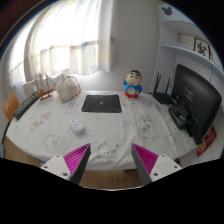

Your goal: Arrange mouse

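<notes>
Bright room with curtained windows [70, 35], one table [115, 135] under a pale patterned cloth. On it: one monitor [196, 95], one black mouse pad [101, 103], one cartoon figure [134, 85], one white mouse [77, 126] well ahead of the tool [110, 160], fingers spread, holding nothing.

You see a table with a white patterned cloth [120, 135]. A flat black square mat [101, 103] lies near the far side of it. Right of the mat stands a toy doll with a blue top and black hair [133, 85]. A pale stuffed toy [67, 87] sits left of the mat. A black screen [197, 98] stands on the right. White curtains [70, 35] hang behind the table.
</notes>
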The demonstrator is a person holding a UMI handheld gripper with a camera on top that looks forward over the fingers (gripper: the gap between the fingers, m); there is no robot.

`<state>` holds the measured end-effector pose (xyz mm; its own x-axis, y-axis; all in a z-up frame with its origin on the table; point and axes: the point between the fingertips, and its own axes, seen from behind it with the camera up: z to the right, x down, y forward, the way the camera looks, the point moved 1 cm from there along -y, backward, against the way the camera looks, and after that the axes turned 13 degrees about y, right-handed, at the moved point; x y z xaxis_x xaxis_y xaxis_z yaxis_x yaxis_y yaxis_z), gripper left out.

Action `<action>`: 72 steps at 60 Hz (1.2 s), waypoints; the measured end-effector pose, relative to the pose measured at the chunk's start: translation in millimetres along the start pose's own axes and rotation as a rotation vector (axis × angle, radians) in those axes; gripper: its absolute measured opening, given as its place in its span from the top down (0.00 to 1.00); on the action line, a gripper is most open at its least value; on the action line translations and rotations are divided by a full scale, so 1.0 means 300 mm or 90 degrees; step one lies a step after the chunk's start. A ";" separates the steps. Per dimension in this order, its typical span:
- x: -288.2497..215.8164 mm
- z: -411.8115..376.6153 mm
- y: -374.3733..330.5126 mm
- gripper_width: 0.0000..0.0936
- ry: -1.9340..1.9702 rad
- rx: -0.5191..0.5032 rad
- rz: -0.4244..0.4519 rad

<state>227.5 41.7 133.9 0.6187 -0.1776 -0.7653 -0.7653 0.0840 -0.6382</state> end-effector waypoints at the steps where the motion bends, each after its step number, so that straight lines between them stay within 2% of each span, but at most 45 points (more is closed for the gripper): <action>1: 0.004 -0.019 0.005 0.09 -0.002 -0.005 -0.001; 21: 0.069 -0.340 0.134 0.09 -0.033 -0.101 -0.001; 31: 0.091 -0.430 0.249 0.09 -0.040 -0.117 0.021; 54: 0.107 -0.525 0.581 0.09 -0.013 -0.090 0.026; 72: 0.047 -0.522 0.763 0.09 0.011 -0.057 0.030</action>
<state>33.0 -95.0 -9.8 0.5789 -0.1932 -0.7922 -0.8068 0.0050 -0.5908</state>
